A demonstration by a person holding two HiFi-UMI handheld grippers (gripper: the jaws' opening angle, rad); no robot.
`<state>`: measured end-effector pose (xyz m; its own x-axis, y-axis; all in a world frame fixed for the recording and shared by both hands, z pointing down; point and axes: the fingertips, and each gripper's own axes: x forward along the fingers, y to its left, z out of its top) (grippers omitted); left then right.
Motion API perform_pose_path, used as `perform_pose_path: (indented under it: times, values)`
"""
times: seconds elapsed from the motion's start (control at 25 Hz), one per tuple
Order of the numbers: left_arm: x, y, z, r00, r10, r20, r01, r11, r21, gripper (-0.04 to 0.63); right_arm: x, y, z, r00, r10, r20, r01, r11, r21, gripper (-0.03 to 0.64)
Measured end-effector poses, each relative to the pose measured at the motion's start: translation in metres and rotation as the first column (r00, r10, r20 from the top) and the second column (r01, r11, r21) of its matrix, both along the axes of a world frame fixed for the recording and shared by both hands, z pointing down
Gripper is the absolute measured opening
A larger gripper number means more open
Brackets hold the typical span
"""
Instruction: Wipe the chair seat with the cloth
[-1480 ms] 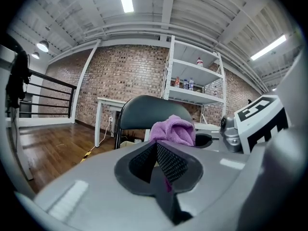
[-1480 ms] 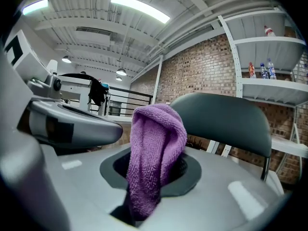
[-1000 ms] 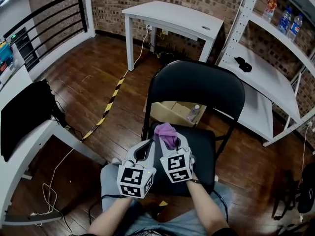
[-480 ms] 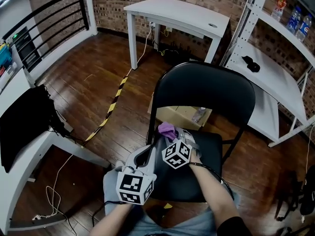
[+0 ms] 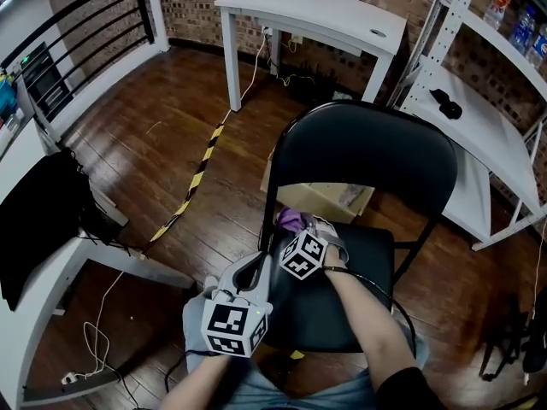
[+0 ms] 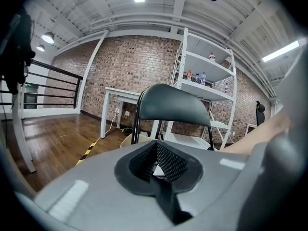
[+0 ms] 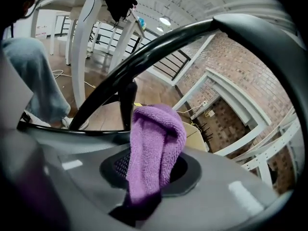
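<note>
A black folding chair stands before me, with its seat [image 5: 350, 297] and its broad backrest [image 5: 363, 156]. My right gripper [image 5: 306, 229] is shut on a purple cloth [image 5: 291, 220] at the seat's back left corner, close under the backrest. In the right gripper view the cloth [image 7: 156, 138] hangs out from between the jaws of that gripper [image 7: 149, 170], with the chair frame [image 7: 144, 52] arching above. My left gripper [image 5: 254, 267] hovers at the seat's left edge, shut with nothing in it [image 6: 156, 161]. It faces the backrest [image 6: 168, 105].
A cardboard box [image 5: 318, 200] sits on the wooden floor behind the chair. A white table [image 5: 316, 11] stands at the back and white shelving [image 5: 483, 131] at the right. Yellow-black tape [image 5: 192, 186] runs across the floor. A white desk with black cloth [image 5: 38, 220] is at the left.
My right gripper has carried the cloth away from me, from the seat's middle left to its back left corner. The left gripper has stayed by the seat's left edge.
</note>
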<state>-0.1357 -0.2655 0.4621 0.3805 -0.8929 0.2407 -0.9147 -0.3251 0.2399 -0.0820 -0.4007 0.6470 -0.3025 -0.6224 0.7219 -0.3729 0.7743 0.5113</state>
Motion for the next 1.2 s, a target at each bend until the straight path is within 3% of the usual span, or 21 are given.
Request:
perform_pose_path:
  times: [0.36,1.2]
  values:
    - [0.002,0.013,0.005,1.000,0.000,0.023,0.000,1.000,-0.007,0.006,-0.002,0.036,0.000,1.000,-0.019,0.015,0.019,0.999,-0.038,0.091]
    - [0.022,0.076,-0.004,1.000,0.017,0.021,-0.018,0.999,0.050,0.006,-0.003,0.231,0.000,0.988,-0.078,0.132,0.090,0.992,-0.088,0.091]
